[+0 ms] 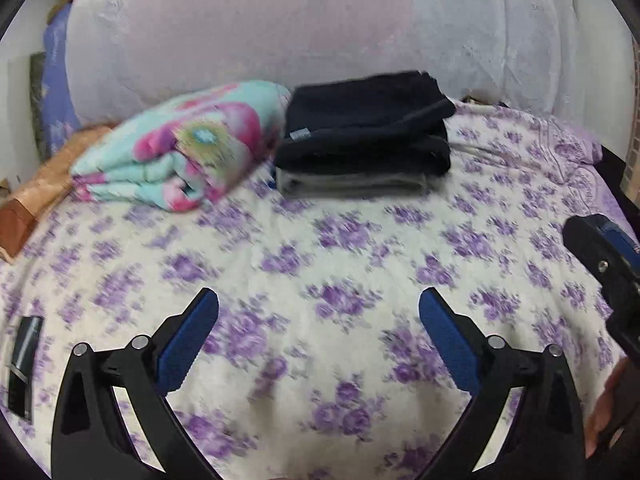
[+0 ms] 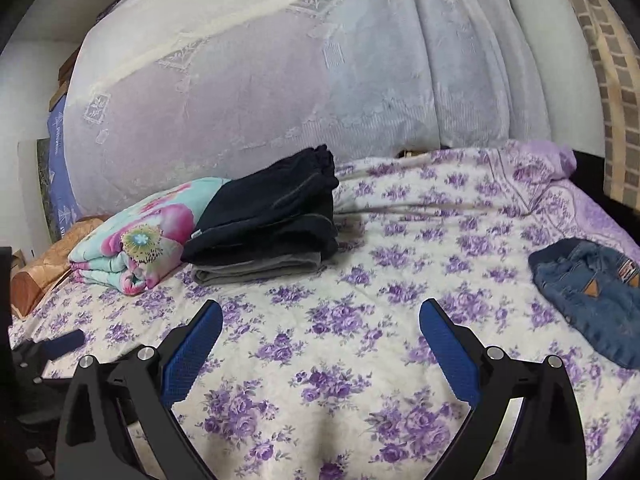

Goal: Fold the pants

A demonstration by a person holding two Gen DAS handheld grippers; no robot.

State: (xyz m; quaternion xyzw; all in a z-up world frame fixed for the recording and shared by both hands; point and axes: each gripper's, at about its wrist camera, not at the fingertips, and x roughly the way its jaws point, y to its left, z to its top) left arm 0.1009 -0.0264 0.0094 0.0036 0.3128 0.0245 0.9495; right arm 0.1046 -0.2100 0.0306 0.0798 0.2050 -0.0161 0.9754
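Note:
A stack of folded pants, dark navy [image 1: 366,124] on top of grey [image 1: 352,187], lies at the back of the bed; it also shows in the right wrist view [image 2: 272,220]. Crumpled blue jeans [image 2: 592,292] lie at the right edge of the bed, seen only in the right wrist view. My left gripper [image 1: 319,304] is open and empty over the floral sheet. My right gripper [image 2: 321,316] is open and empty too, and its body shows at the right edge of the left wrist view [image 1: 604,256]. Both are well short of the stack.
A folded teal-and-pink blanket [image 1: 180,152] lies left of the stack, a brown cushion [image 1: 36,196] beyond it. A white lace curtain [image 2: 280,80] hangs behind the bed. A dark flat object [image 1: 24,364] lies at the left edge of the sheet [image 1: 320,248]. A brick wall [image 2: 616,80] stands at right.

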